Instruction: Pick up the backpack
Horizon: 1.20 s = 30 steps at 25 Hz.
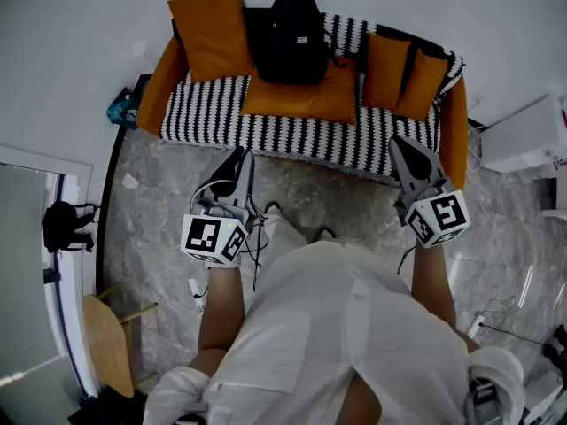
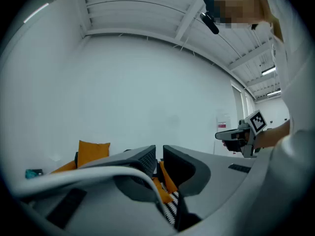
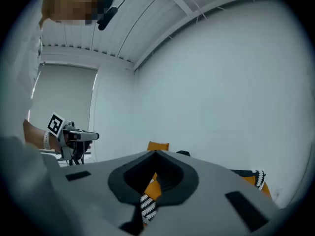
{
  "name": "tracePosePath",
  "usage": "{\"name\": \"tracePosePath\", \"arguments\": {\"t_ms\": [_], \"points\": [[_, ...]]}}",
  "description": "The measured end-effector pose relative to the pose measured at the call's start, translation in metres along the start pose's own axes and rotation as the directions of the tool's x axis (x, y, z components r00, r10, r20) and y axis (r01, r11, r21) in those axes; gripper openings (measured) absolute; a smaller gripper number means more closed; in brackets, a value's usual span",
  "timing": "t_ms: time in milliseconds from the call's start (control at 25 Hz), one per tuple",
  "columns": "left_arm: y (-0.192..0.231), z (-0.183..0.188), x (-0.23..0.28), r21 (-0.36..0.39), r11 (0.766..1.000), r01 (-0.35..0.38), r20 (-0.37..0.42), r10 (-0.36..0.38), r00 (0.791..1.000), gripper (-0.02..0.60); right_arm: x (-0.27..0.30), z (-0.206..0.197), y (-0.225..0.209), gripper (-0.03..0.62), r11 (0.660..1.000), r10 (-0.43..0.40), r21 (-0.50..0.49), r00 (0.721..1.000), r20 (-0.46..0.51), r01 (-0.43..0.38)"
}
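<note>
The black backpack (image 1: 288,38) stands upright against the backrest of a sofa (image 1: 292,131), between orange cushions (image 1: 208,29). Both grippers hover over the marble floor in front of the sofa, well short of the backpack and pointing toward it. My left gripper (image 1: 243,155) (image 2: 159,154) has its jaws nearly together with only a thin slit and nothing between them. My right gripper (image 1: 399,140) (image 3: 155,152) is shut and empty. In both gripper views the jaws hide most of the sofa; only bits of orange cushion and striped cover show.
The sofa has a black-and-white striped cover and orange arms. A small black bag (image 1: 60,224) lies by the left wall, with a wooden chair (image 1: 106,343) below it. A white cabinet (image 1: 532,135) stands at the right, with cables (image 1: 496,317) on the floor.
</note>
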<state>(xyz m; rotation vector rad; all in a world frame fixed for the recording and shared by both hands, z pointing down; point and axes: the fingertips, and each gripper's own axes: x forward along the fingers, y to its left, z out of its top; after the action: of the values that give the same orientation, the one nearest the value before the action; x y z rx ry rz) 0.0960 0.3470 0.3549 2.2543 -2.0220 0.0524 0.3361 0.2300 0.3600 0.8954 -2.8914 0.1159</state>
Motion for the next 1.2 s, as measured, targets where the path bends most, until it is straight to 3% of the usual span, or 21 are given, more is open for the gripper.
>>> {"name": "tracePosePath", "arguments": {"t_ms": [720,1200], "points": [[0.018,-0.006,-0.005,-0.027,1.0,0.008,-0.011,-0.009,1.0,0.064,0.015,-0.006,0.012,0.018,0.999,0.018,0.042,1.0,-0.018,-0.017],[0.079,-0.01,-0.001,-0.057,0.998,-0.003,-0.025,0.002,1.0,0.064,0.069,-0.003,0.031,0.018,0.998,0.024,0.064,0.999,-0.022,-0.022]]}}
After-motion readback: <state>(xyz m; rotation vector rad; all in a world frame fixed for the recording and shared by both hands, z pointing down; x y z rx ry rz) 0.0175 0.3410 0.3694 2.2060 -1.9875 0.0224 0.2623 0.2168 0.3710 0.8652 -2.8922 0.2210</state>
